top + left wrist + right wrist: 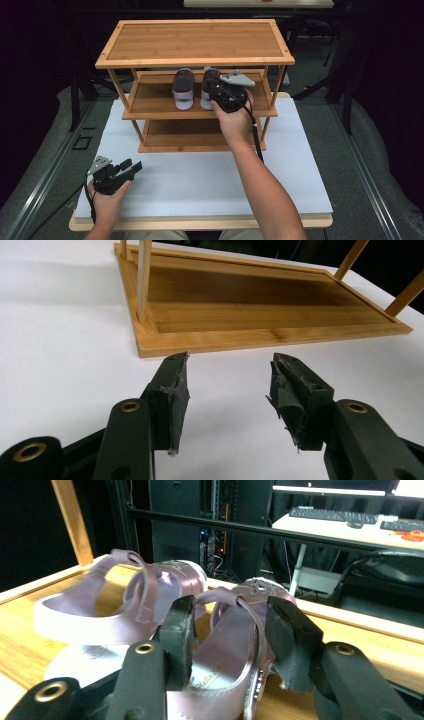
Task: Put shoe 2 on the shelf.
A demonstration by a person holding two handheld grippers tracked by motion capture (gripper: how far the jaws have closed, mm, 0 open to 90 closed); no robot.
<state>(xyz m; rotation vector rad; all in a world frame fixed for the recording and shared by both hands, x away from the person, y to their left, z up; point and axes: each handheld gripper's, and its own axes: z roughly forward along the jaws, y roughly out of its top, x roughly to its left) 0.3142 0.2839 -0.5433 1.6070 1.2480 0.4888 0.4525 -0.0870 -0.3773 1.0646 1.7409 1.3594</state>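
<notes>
A pair of pale purple sandals stands side by side on the middle shelf (150,97) of a wooden three-tier shoe rack (195,42). In the high view the left sandal (183,89) is free, and my right gripper (214,91) reaches in at the right sandal (209,80). In the right gripper view that sandal (227,655) rests on the shelf with its heel strap between the jaws of my right gripper (230,615), which stand apart; the other sandal (120,605) lies to its left. My left gripper (131,166) rests low over the white table top, open and empty (229,375).
The rack's bottom shelf (250,305) lies bare just ahead of the left gripper. The white table top (200,180) stretches between the rack and the near edge. Dark frames and rails (45,175) flank the table. A desk with a keyboard (332,515) stands beyond the rack.
</notes>
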